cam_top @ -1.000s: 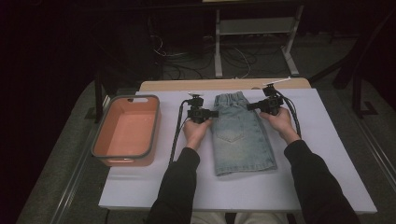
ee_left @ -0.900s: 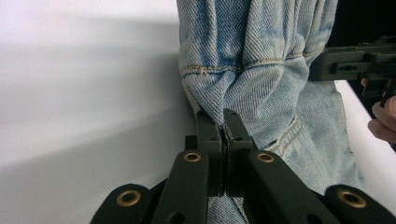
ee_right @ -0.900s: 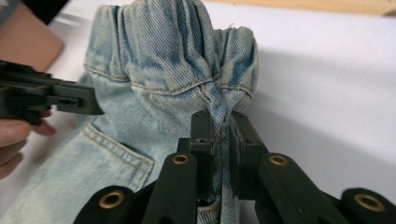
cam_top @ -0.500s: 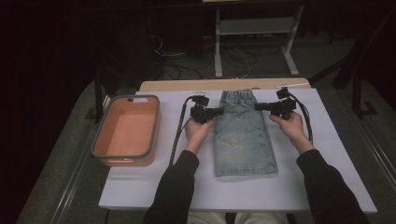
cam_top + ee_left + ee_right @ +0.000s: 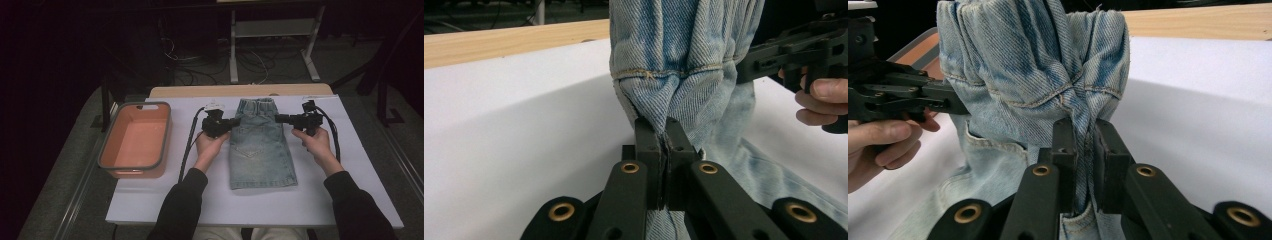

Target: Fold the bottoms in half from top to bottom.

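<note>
A pair of light-blue denim shorts (image 5: 260,145) is laid flat on the white table cover (image 5: 350,200), its waistband turned toward the far edge and its hem toward the near edge, roughly midway between the left and right edges. The shorts are gripped at both sides just below the waistband. The left gripper (image 5: 231,122) is held at the garment's left side with its jaws pointed toward the right edge, and in the left gripper view (image 5: 663,150) the jaws are seen pressed together on a gathered fold of denim. The right gripper (image 5: 278,118) is held at the garment's right side with its jaws pointed toward the left edge; in the right gripper view (image 5: 1083,150) the jaws are seen pinching a bunched fold of the fabric. Each gripper is grasped from behind by a hand: the left hand (image 5: 210,146) and the right hand (image 5: 314,142) are brought in from the near edge on dark-sleeved forearms, which are angled slightly outward from the body. A black cable is trailed from each gripper back toward the near edge. An orange tub with a grey rim (image 5: 107,150) is placed at the left edge of the cover, well apart from the shorts.
</note>
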The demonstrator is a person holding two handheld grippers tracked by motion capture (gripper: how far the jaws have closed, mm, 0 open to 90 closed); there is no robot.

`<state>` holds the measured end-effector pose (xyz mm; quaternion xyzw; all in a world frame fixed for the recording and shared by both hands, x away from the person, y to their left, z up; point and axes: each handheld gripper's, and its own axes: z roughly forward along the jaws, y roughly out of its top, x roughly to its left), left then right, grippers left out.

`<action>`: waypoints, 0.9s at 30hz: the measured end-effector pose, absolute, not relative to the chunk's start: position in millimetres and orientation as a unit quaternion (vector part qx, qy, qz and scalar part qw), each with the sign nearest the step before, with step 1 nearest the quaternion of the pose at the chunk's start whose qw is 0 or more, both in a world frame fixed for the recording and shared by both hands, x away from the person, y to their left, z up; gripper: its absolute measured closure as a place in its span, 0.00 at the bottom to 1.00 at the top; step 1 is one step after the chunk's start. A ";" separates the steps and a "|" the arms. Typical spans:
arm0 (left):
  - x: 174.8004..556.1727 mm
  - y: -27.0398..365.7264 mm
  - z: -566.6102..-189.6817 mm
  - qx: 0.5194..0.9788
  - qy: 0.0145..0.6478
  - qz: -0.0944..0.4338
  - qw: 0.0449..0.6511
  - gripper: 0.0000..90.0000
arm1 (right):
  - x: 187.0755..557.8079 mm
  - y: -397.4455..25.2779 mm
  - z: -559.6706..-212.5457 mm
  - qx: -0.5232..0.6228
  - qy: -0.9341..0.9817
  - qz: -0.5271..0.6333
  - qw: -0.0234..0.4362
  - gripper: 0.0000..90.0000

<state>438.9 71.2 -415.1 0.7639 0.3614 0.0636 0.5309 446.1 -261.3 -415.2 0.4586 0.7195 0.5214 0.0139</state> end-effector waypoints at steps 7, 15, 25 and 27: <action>432.4 72.5 -413.7 0.767 0.350 0.063 0.534 0.98 | 436.6 -261.7 -412.3 0.453 0.724 0.520 0.016 0.90; 424.0 74.0 -412.8 0.774 0.331 0.065 0.536 0.98 | 425.3 -261.8 -410.8 0.444 0.728 0.522 0.020 0.90; 407.7 77.8 -415.0 0.781 0.310 0.053 0.539 0.98 | 406.4 -261.8 -415.2 0.438 0.724 0.532 0.018 0.90; 404.8 78.0 -415.5 0.782 0.308 0.049 0.540 0.98 | 404.2 -262.0 -415.4 0.438 0.727 0.529 0.017 0.90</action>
